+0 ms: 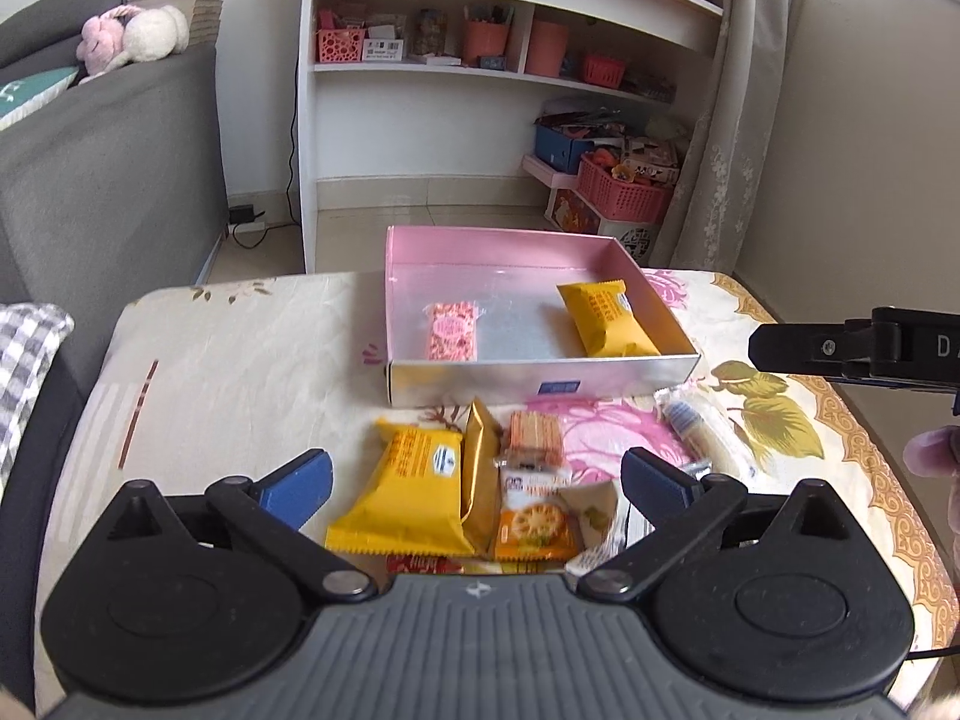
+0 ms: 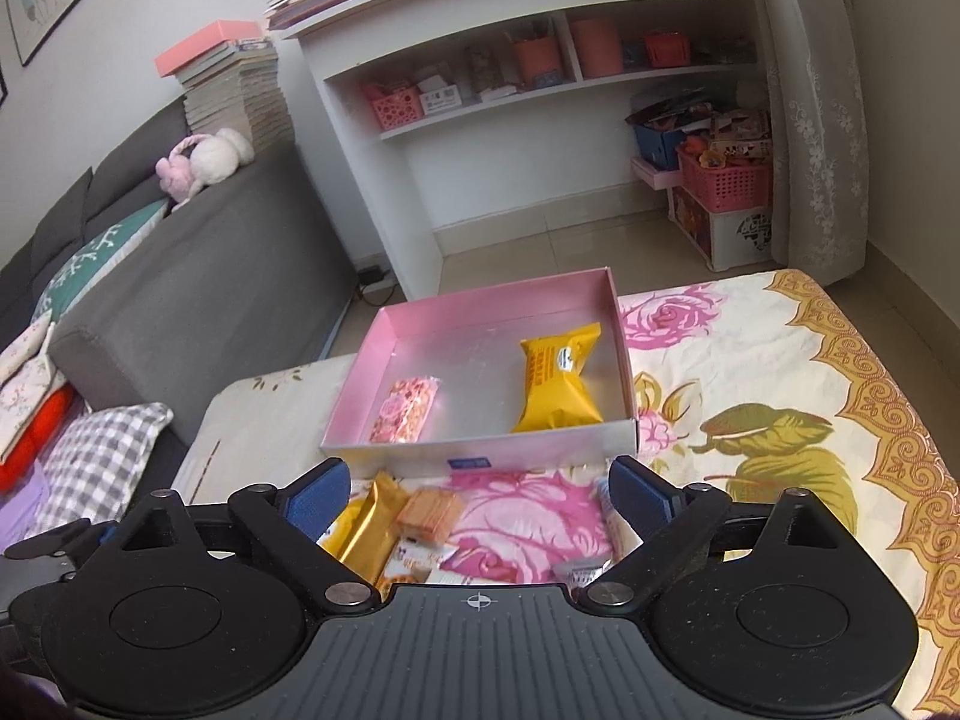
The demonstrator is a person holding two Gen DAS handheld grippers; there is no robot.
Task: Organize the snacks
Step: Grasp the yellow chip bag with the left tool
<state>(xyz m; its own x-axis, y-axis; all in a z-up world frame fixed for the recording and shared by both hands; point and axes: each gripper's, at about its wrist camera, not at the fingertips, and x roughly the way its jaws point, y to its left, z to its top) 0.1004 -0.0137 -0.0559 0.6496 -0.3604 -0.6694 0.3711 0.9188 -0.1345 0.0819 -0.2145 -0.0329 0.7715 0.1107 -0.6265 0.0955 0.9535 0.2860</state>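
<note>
While two snacks already lie in the shallow pink cardboard box with silvery outer walls (image 1: pixel 540 375), the sorting looks to be in its early middle; a loose heap of packets waits on the floral tablecloth (image 1: pixel 240 348) just in front of the box's near wall; inside the box a small pink speckled bar in clear film (image 1: pixel 451 331) sits toward the left and a plump yellow crimped-end cake packet (image 1: pixel 606 319) lies against the right wall, the two well apart.

The left gripper (image 1: pixel 477 483) hangs low over the heap with its blue-padded jaws spread wide and nothing between them; a second yellow crimped cake packet (image 1: pixel 414 495) lies directly between its fingers, touching a glossy gold foil sachet (image 1: pixel 480 471) standing on edge; beside that are a clear-wrapped stack of orange wafer biscuits (image 1: pixel 534 441) and an orange cracker packet with a round biscuit printed on it (image 1: pixel 534 531). The right gripper (image 2: pixel 480 501) is likewise wide open and empty, hovering above the same heap; a pale tube-shaped wrapped snack (image 1: pixel 708 435) lies off to the right.

The next move, I judge, is a grip on the yellow packet; it is soft and air-filled, so a gentle squeeze across its width suits it; the slick foil neighbour leaning on it may slide or come along.
</note>
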